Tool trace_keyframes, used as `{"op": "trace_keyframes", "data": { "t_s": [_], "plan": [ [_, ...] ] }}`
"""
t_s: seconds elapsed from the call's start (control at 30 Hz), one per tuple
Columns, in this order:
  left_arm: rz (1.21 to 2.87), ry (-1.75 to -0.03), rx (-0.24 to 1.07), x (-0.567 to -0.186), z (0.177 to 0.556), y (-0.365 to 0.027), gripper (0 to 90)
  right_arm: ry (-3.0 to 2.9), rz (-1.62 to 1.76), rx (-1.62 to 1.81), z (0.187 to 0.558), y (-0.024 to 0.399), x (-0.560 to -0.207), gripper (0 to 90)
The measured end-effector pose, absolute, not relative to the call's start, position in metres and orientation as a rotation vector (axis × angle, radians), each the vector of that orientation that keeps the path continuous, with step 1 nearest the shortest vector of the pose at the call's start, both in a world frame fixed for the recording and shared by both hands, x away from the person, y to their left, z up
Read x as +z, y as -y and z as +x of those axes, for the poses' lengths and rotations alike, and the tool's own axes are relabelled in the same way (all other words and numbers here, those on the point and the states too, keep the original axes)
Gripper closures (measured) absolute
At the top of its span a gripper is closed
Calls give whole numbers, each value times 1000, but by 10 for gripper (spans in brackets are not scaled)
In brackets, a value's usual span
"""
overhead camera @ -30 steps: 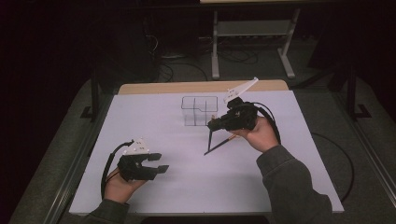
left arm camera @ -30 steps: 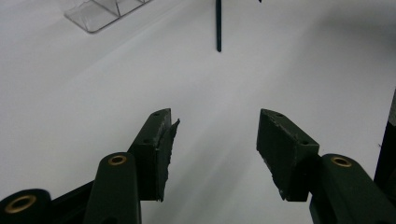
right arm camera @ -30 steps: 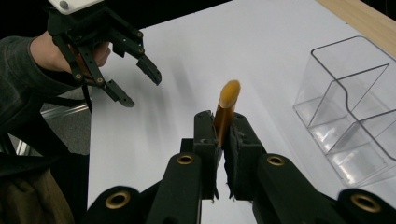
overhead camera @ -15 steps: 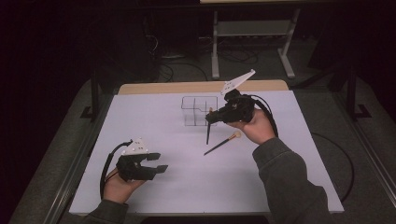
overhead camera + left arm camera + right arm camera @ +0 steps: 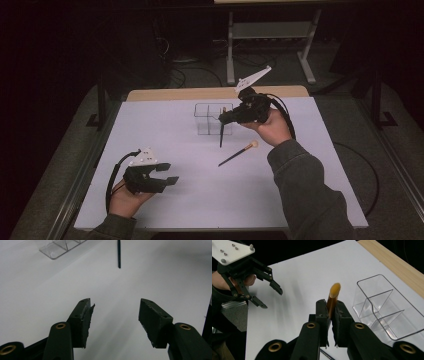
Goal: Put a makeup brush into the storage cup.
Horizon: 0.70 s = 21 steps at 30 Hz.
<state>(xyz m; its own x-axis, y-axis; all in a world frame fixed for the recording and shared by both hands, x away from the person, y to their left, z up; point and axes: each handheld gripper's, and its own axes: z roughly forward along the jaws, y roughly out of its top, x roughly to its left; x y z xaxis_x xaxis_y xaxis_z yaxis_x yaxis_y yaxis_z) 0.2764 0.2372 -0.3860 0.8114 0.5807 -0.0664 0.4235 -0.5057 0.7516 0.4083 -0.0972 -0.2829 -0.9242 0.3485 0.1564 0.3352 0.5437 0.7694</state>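
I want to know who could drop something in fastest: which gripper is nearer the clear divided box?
Right. The right gripper, shut on a brush, hangs just beside the clear divided box. The left gripper sits open at the table's near left, well apart from it.

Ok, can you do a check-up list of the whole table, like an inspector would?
Surface: white table top, flat, with a wooden strip along the far edge.
Job's things: held stick hangs tip-down near the clear divided tray; loose stick lies on the table top.
Clutter: nothing seen.
Grippers: right gripper, jaws shut on the held stick; left gripper, jaws open, nothing between them.
Cables: black cable loops from the left gripper; floor cable lies to the right.
Surroundings: dark room, metal frame behind the table.
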Motion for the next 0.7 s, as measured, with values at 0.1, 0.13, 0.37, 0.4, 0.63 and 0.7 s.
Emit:
{"op": "trace_keyframes", "data": {
  "t_s": [0.1, 0.13, 0.37, 0.4, 0.63, 0.7],
  "plan": [
    [2183, -734, 247, -386, 277, -239, 428, -2747, 617, 1361, 410, 96, -280, 829],
    [2181, -735, 246, -387, 277, -239, 427, -2744, 615, 1360, 411, 96, -279, 829],
    [2170, -738, 244, -387, 278, -239, 422, -2740, 621, 1354, 417, 94, -275, 829],
    [2179, -731, 246, -387, 278, -239, 421, -2739, 624, 1352, 418, 93, -274, 829],
    [2181, -726, 245, -385, 278, -240, 411, -2737, 634, 1350, 424, 89, -269, 829],
    [2174, -729, 246, -384, 278, -242, 411, -2738, 648, 1357, 424, 88, -268, 829]
  ]
}}
